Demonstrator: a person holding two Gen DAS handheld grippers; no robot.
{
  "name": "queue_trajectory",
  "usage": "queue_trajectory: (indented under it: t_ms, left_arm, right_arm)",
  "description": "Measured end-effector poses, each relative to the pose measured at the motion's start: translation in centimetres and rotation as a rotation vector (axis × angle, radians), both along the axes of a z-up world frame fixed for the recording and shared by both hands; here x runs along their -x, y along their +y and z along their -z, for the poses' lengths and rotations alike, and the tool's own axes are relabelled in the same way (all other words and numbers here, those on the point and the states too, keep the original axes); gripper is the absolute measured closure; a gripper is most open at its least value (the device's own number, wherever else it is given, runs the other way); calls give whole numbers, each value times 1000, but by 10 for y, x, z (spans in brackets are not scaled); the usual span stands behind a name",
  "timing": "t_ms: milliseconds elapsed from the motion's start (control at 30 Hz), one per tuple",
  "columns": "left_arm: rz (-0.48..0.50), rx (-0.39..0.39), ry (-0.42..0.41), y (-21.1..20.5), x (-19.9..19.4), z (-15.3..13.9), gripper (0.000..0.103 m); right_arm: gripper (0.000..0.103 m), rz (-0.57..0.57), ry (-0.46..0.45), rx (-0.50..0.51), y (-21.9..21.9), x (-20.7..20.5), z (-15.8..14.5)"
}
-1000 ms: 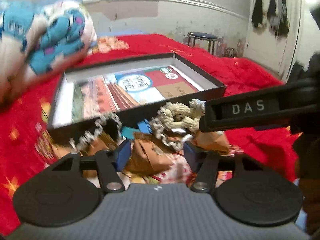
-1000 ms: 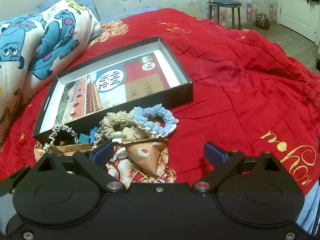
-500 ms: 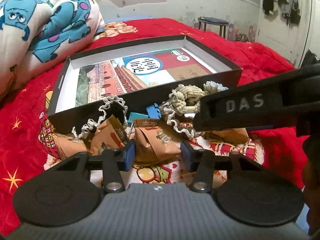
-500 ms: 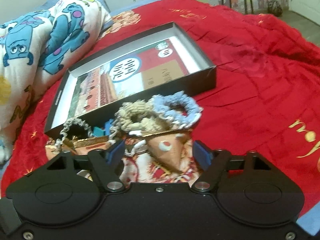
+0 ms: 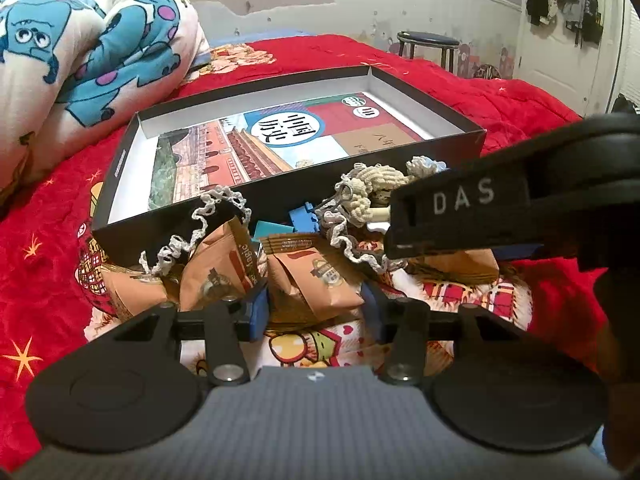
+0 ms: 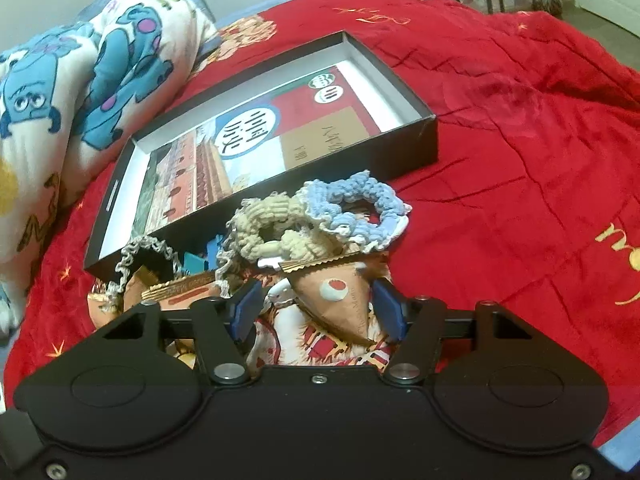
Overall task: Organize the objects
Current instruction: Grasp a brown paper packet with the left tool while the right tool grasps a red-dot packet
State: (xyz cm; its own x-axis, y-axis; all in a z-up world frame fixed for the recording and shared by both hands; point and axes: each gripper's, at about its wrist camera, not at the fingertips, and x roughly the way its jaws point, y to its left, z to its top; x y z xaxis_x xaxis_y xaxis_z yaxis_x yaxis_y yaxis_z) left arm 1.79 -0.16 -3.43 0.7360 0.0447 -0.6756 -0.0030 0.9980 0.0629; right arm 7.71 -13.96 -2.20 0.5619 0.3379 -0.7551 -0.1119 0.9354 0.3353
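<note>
A pile of small things lies on a patterned cloth [image 5: 296,344] in front of an open black box [image 5: 476,136] with a printed book in it. The pile holds brown snack packets [image 5: 320,280], crocheted scrunchies [image 6: 356,212] and blue bricks [image 5: 302,216]. My left gripper [image 5: 314,308] stands open around one brown packet, its pads close to the packet's sides. My right gripper [image 6: 320,308] stands open around another brown packet [image 6: 340,296], pads near its sides. The right gripper's body [image 5: 500,204] crosses the left wrist view on the right.
The bed has a red quilt [image 6: 520,140]. A rolled cartoon blanket [image 5: 80,60] lies at the left. A dark stool [image 5: 428,40] and a white door [image 5: 568,40] stand beyond the bed. The box [image 6: 424,136] sits just behind the pile.
Both grippers have moved down and forward onto the pile and their jaws have narrowed. Each now straddles a brown packet. The pile itself has not moved.
</note>
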Motion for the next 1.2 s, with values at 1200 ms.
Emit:
queue_trajectory:
  t_ms: [1200]
  left_arm:
    - [-19,7,-42,0,21,-29,54]
  right_arm:
    - [73,55,-13,-196,-22,19,-26]
